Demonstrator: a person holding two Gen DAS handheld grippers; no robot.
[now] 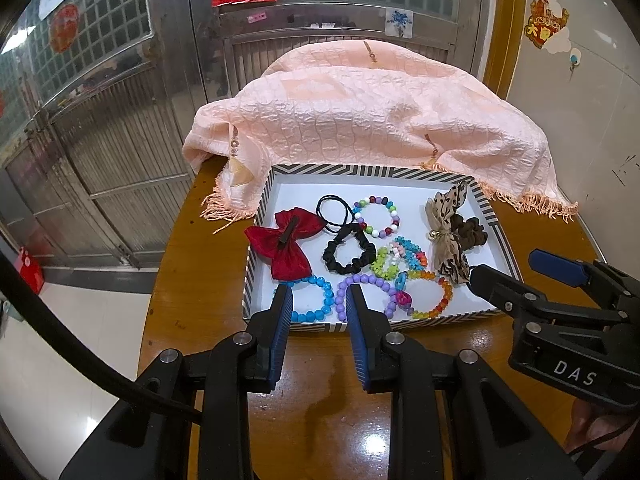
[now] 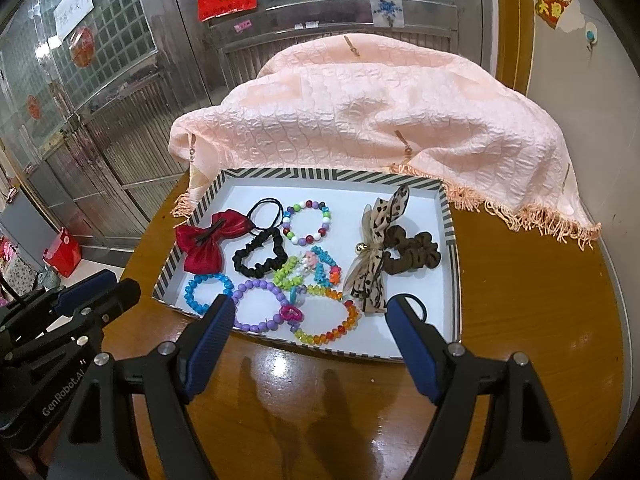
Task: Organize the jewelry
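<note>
Left wrist view: the left gripper (image 1: 318, 300) hangs low over the near edge of a striped tray (image 1: 256, 216) on a round wooden table (image 1: 180, 280). Its blue fingers are spread a little, with nothing between them; their tips stand in front of a blue bracelet (image 1: 316, 300) and a purple bracelet (image 1: 368, 286). All the jewelry lies loose in the tray: a red bow (image 1: 286, 242) at the left, a thin black hair tie (image 1: 332, 212), a black scrunchie (image 1: 348, 252), a mixed-colour bead bracelet (image 1: 378, 216), a tangle of green and turquoise bead bands (image 1: 396, 258), an orange-and-rainbow bracelet (image 1: 434, 296), and a leopard-print bow (image 1: 450, 236) on a brown scrunchie (image 1: 470, 232). The right gripper (image 1: 500, 270) reaches in from the right, near the tray's right corner. A peach cloth (image 1: 360, 120) drapes something behind the tray, probably to keep it out of the way.

Right wrist view: the right gripper (image 2: 310, 320) hovers before the tray (image 2: 454, 240), fingers spread wide and holding nothing, framing the purple bracelet (image 2: 256, 304) and rainbow bracelet (image 2: 332, 320). The left gripper (image 2: 96, 292) shows at the left, beside the tray. The pieces overlap in the middle, which would suit either a heap awaiting sorting or items already gathered into one tray.
</note>
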